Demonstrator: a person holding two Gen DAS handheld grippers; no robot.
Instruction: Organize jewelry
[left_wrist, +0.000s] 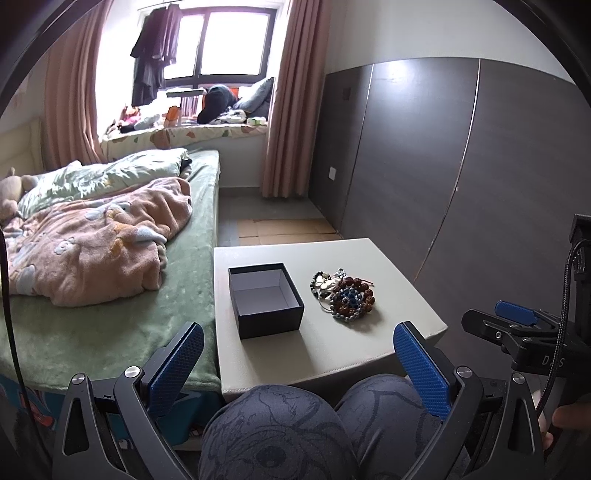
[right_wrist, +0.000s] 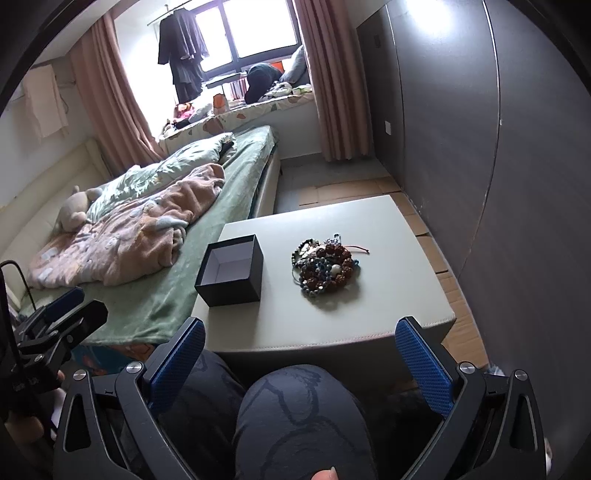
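Note:
A pile of beaded bracelets (left_wrist: 344, 297) lies on a pale low table (left_wrist: 388, 258), right of an open, empty black box (left_wrist: 264, 304). In the right wrist view the pile (right_wrist: 325, 271) and the box (right_wrist: 231, 271) sit on the same table (right_wrist: 332, 325). My left gripper (left_wrist: 299, 354) is open and empty, held above my knees short of the table's near edge. My right gripper (right_wrist: 301, 350) is open and empty too, also short of the near edge. It shows at the right edge of the left wrist view (left_wrist: 517, 317).
A bed with a green sheet (left_wrist: 122, 314) and a pink blanket (left_wrist: 96, 243) runs along the table's left side. A dark grey wardrobe wall (left_wrist: 461, 166) stands to the right. My knees (left_wrist: 295, 424) are under the near edge. Cardboard (right_wrist: 436, 240) lies on the floor.

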